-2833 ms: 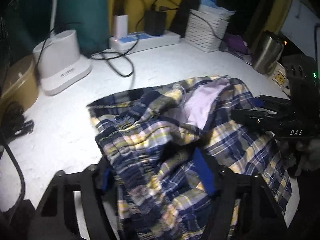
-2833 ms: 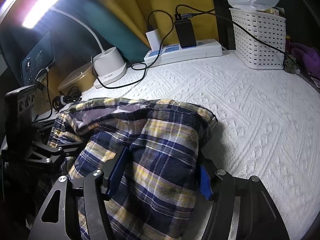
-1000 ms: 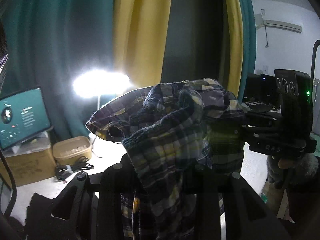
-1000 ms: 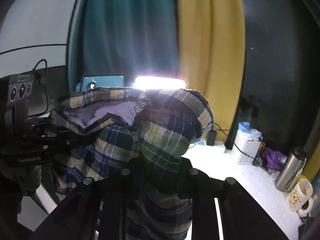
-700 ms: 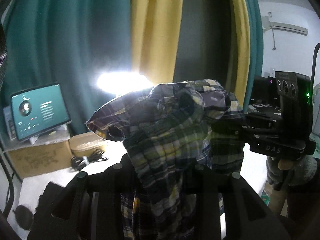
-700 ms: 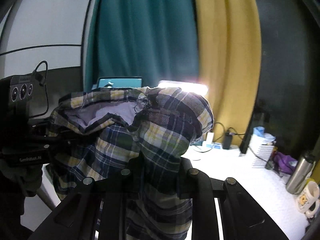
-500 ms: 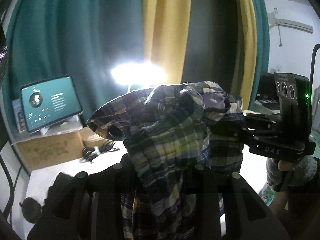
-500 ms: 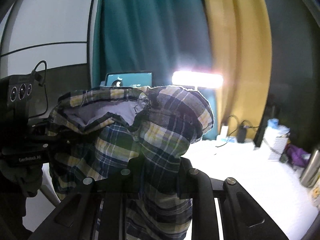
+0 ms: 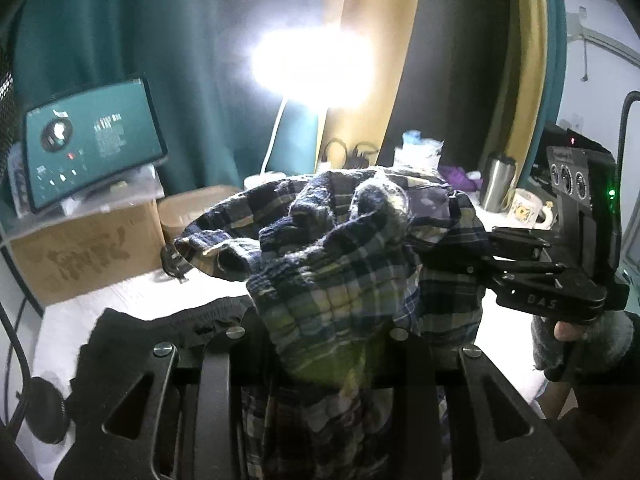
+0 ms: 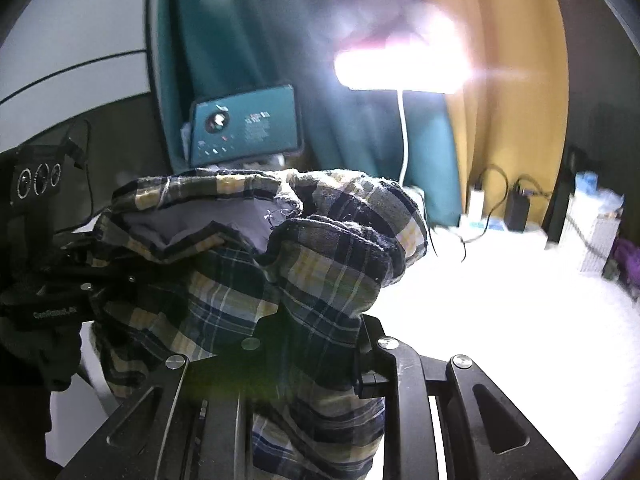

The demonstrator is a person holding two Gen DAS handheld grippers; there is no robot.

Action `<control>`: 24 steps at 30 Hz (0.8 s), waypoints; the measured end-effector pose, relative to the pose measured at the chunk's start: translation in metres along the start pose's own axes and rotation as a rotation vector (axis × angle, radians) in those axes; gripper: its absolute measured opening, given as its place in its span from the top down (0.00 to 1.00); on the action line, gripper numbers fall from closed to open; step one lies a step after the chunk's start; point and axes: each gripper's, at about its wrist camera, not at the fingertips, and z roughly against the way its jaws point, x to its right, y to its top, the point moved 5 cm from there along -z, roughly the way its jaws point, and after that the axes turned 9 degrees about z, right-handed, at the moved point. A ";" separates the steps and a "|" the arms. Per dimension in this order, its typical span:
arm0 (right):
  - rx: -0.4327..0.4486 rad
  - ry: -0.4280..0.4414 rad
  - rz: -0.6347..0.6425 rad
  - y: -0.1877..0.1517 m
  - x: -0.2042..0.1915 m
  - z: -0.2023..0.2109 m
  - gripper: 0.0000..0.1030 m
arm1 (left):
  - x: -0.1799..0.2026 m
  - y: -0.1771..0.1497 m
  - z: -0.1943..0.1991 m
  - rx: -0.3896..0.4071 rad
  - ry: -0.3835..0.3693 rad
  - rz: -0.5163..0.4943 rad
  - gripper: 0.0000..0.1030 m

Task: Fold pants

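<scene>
pants (image 9: 340, 280) of navy, yellow and white plaid flannel hang bunched in the air above the desk (image 10: 500, 320), pinched at two spots along what looks like the waistband so the legs can drop free and straighten under their own weight. left gripper (image 9: 328, 344) has its black fingers closed down onto a thick wad of the cloth, and right gripper (image 10: 308, 344) is clamped narrowly on another gathered fold; in the left view the right gripper (image 9: 472, 256) reaches in from the side with a gloved hand (image 9: 560, 344) under it. holding both ends high and close together probably serves to shake the garment out before it is laid flat. the desk is covered in a white textured cloth, brightly lit by a glaring white bar lamp (image 10: 400, 68). behind stand teal and yellow curtains (image 9: 160, 40), a teal-screened tablet (image 9: 92, 148) on a brown cardboard box (image 9: 88, 256), a steel tumbler (image 9: 496, 180) and a dark garment (image 9: 132, 340) lying on the desk.
</scene>
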 end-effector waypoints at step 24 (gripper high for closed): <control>-0.284 -0.041 -0.252 -0.069 0.094 -0.129 0.66 | -0.084 -0.037 -0.106 -0.295 0.126 0.208 0.58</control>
